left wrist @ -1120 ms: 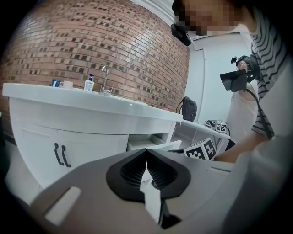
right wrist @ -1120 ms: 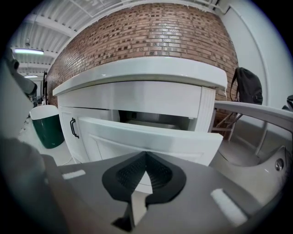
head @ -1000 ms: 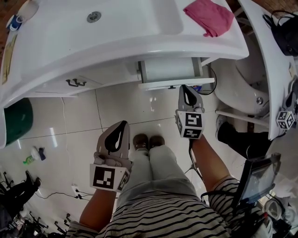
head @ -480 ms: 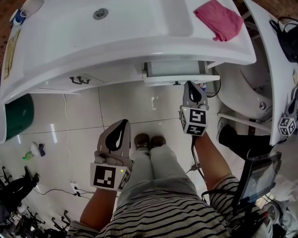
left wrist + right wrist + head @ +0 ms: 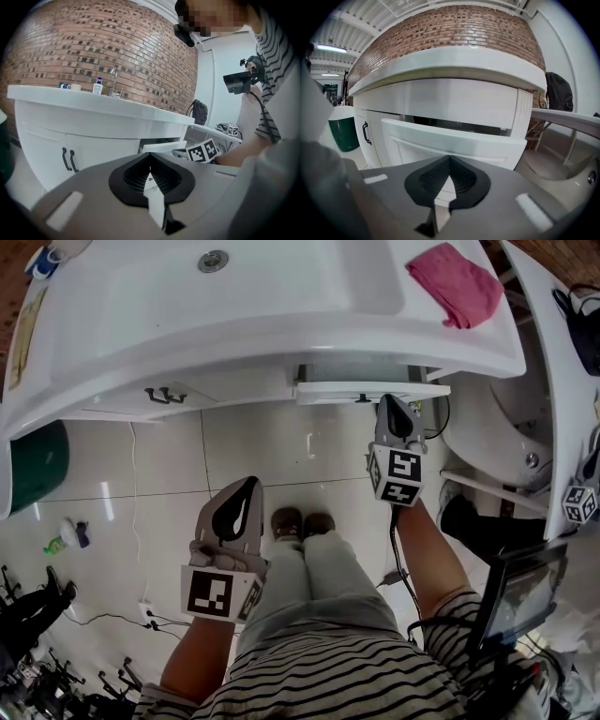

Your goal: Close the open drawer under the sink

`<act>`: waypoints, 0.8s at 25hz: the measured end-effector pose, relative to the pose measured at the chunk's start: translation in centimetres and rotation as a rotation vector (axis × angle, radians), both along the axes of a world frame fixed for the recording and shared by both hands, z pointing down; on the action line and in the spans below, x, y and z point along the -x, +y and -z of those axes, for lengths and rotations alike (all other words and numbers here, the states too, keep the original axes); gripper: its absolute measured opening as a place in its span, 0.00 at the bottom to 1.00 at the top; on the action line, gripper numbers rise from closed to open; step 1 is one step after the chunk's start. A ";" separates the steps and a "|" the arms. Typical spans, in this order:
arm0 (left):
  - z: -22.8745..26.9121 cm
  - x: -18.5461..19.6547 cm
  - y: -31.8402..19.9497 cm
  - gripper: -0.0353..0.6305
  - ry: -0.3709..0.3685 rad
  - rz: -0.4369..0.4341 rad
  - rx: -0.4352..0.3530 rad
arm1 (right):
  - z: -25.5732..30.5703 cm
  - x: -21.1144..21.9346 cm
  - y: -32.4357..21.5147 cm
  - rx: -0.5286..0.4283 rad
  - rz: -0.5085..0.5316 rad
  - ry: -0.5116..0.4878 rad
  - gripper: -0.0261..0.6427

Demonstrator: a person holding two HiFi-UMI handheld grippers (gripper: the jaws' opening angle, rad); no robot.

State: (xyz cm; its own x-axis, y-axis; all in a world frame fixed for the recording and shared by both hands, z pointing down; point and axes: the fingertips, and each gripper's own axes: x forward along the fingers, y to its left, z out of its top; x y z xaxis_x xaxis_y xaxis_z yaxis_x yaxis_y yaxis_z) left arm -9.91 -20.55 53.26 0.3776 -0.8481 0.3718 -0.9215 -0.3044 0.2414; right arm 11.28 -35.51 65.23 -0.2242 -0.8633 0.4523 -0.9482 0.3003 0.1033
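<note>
**Item: white drawer under sink counter, partly open**

Location: the drawer [image 5: 370, 390] sits beneath the right part of the white sink counter [image 5: 234, 329], to the right of a cabinet door with two dark handles [image 5: 164, 395].

Appearance: a flat white front panel with a recessed inner frame and a small dark knob [image 5: 363, 399] at its middle. In the right gripper view the panel [image 5: 454, 140] stands out from the cabinet face, with a dark gap along its top edge. The left gripper view shows it [image 5: 164, 146] jutting from the side.

Right gripper [image 5: 387, 402]: jaws pressed together with nothing between them and the tip just beside the drawer front, near the knob. Contact cannot be confirmed.

Left gripper [image 5: 250, 486]: jaws together and empty, held low over the tiled floor [image 5: 281, 456], well apart from the drawer.

Also present: a pink cloth [image 5: 459, 282] on the counter's right end, the basin drain [image 5: 213, 260], and a green bin [image 5: 33, 465] at the left.
</note>
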 end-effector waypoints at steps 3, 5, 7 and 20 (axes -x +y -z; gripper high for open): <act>-0.1 0.2 -0.2 0.08 -0.003 0.003 0.000 | 0.0 0.0 -0.5 -0.009 -0.008 -0.006 0.04; -0.2 0.5 -0.3 0.08 -0.005 0.007 0.000 | 0.0 0.1 -1.0 -0.013 -0.013 -0.007 0.04; -0.3 0.9 -0.5 0.08 -0.006 0.014 0.002 | 0.0 0.2 -1.5 -0.015 -0.013 -0.002 0.04; -0.5 2.3 -0.2 0.08 -0.010 0.036 0.006 | -0.1 0.6 -3.5 -0.022 -0.020 0.015 0.04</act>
